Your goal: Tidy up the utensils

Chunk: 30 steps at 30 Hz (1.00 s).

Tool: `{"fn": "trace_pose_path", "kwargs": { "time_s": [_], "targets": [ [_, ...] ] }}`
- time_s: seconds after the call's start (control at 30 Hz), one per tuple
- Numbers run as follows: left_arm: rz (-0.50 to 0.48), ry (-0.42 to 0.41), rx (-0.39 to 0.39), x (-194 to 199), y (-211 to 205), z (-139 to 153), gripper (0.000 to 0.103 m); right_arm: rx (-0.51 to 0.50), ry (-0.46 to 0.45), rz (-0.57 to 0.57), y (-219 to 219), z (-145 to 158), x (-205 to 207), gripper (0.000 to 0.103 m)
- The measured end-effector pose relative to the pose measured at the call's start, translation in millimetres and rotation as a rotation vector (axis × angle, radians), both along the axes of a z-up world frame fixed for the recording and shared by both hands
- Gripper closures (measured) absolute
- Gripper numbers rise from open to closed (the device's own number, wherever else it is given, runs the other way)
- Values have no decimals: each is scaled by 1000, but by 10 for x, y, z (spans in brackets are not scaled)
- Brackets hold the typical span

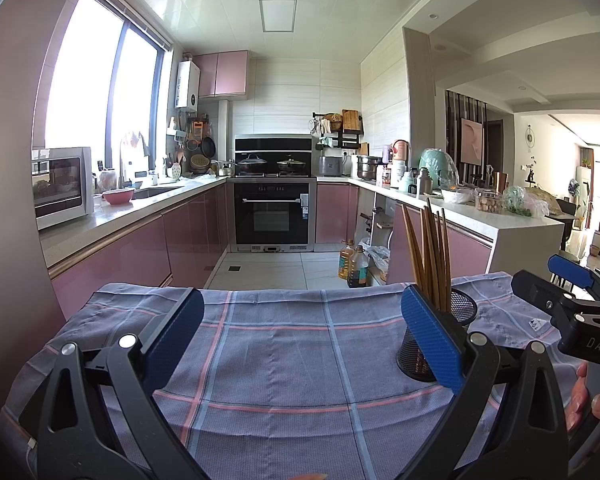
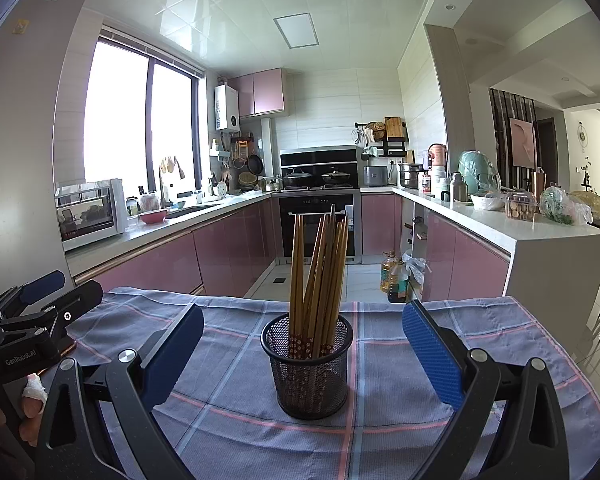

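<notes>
A black mesh cup [image 2: 306,372] stands upright on the checked cloth [image 2: 400,400], holding several wooden chopsticks [image 2: 320,272] with patterned lower ends. My right gripper [image 2: 302,344] is open, with the cup centred between its blue pads and touching neither. In the left wrist view the same cup [image 1: 460,312] sits partly hidden behind the right blue pad, chopsticks [image 1: 430,256] rising above it. My left gripper [image 1: 300,328] is open over bare cloth [image 1: 280,360], with nothing between its fingers. The other gripper [image 1: 572,280] shows at the right edge.
The table's far edge drops to the tiled kitchen floor [image 2: 360,280], where oil bottles [image 2: 394,280] stand. Pink cabinets, an oven [image 2: 318,224] and cluttered counters [image 2: 500,216] lie beyond. A person's fingers [image 1: 580,396] hold the right handle; a bandaged finger [image 2: 34,394] shows at left.
</notes>
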State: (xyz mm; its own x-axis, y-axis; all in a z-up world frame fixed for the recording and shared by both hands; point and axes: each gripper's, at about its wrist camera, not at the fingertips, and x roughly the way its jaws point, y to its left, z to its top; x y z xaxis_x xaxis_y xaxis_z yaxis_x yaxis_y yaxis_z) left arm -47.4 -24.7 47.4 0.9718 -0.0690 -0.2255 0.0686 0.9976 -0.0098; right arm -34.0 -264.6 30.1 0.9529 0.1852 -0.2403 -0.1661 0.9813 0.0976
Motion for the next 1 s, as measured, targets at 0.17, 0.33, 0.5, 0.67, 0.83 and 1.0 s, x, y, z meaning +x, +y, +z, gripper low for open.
{"fn": "trace_pose_path", "kwargs": {
  "time_s": [0.17,0.33,0.5,0.67,0.83,1.0],
  "targets": [
    [0,1,1,1,-1,-2,6,0,2,2,2,0,-1,7],
    [1,1,1,-1,0,-2,6,1,1,2,2,1,-3,7],
    [0,1,2,1,-4,4,6,1,1,2,2,1,-3,7],
    [0,2,1,1,-4,2,6,1,1,2,1,2,-3,7],
    [1,3,1,2,-3,1,6,4,5,4,8,-4,-3,7],
    [2,4,1,-5,1,-6,6,4,7,3,-6,-13,5,7]
  ]
}}
